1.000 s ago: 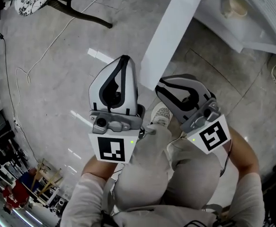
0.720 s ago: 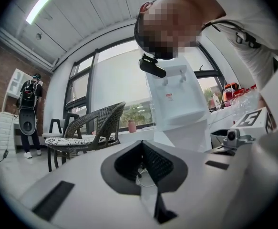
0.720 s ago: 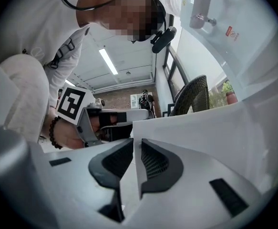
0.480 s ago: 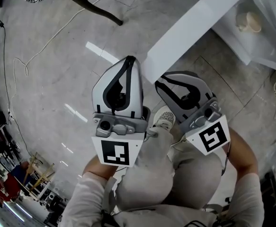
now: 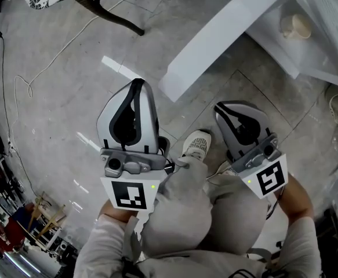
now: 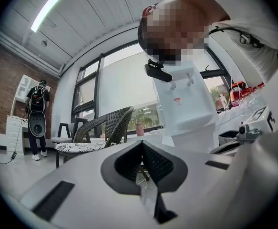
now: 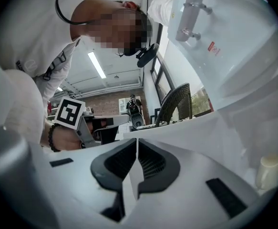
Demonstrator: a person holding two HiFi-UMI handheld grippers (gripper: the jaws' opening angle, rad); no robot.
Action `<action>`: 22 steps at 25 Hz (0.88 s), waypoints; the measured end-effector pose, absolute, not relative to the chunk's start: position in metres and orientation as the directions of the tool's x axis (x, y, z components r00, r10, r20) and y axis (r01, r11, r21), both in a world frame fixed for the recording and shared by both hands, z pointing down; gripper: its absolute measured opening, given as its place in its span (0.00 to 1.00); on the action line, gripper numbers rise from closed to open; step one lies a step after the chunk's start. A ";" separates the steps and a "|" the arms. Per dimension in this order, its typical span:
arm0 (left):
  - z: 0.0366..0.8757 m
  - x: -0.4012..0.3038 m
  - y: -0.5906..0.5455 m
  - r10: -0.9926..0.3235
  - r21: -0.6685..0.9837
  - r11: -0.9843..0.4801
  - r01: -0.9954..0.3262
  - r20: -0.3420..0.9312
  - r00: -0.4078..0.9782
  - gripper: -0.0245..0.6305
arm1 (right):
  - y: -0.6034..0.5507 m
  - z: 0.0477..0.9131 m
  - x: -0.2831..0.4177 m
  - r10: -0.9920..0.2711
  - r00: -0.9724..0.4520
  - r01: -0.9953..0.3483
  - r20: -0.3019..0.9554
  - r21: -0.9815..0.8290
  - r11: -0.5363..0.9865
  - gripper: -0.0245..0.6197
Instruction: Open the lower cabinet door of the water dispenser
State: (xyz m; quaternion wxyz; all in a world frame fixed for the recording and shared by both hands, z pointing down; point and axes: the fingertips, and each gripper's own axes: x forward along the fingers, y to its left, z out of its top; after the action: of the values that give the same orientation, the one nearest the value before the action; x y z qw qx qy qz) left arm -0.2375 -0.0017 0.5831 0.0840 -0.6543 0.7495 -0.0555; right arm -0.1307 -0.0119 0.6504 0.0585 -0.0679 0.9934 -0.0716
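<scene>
Trousers [image 5: 180, 213] in pale grey fill the bottom of our head view, with one white shoe [image 5: 196, 143] planted on the floor [image 5: 58, 114] between the two tools. We hold the left tongs [image 6: 141, 146] level over the grey floor, their pads together with nothing between them. We hold the right tongs [image 7: 137, 147] beside the right knee. Their jaws are closing, with a hairline slit between the pads and nothing in it. Both tongs stand apart from the door.

Just ahead of them, the lower cabinet door [image 5: 221, 39] of the water dispenser [image 6: 184, 104] stands swung out over the floor. From above we see its white edge running on a slant, up and to the right. Beyond the door the cabinet is open to view, and a pale cup [image 5: 296, 25] sits inside it.

Farther off to the left we see a thin white cable [image 5: 18, 88] trailing across the floor. A wicker chair [image 6: 105, 128] with a patterned cushion stands near the window. Farthest away, by the brick wall, a person wearing a backpack [image 6: 37, 120] stands facing away from us.
</scene>
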 end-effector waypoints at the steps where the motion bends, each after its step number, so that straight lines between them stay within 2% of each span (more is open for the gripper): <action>1: 0.580 -0.234 -0.002 -0.991 -0.197 0.131 -0.972 -0.051 -0.123 0.04 | -0.015 0.648 -0.123 -0.159 -0.982 -0.142 -0.101 -0.153 0.978 0.07; 11: 0.488 -0.182 -0.010 -0.999 -0.154 0.028 -0.988 -0.038 -0.023 0.04 | -0.039 0.536 -0.040 -0.402 -0.914 -0.389 -0.057 -0.163 0.907 0.07; 18: 0.343 -0.158 -0.021 -0.998 -0.132 0.000 -0.991 -0.055 0.007 0.04 | -0.055 0.391 0.026 -0.589 -0.808 -0.580 0.001 -0.182 0.794 0.07; 22: 0.248 -0.155 -0.024 -0.998 -0.131 -0.014 -0.991 -0.052 0.021 0.04 | -0.058 0.293 0.054 -0.654 -0.757 -0.647 0.016 -0.163 0.745 0.07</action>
State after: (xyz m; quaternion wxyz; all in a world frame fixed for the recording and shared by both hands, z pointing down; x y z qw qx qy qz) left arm -0.1550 -0.0244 0.2477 0.0651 -0.7115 0.6991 -0.0274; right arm 0.0537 -0.0578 0.2932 0.0209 -0.3482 0.9338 -0.0796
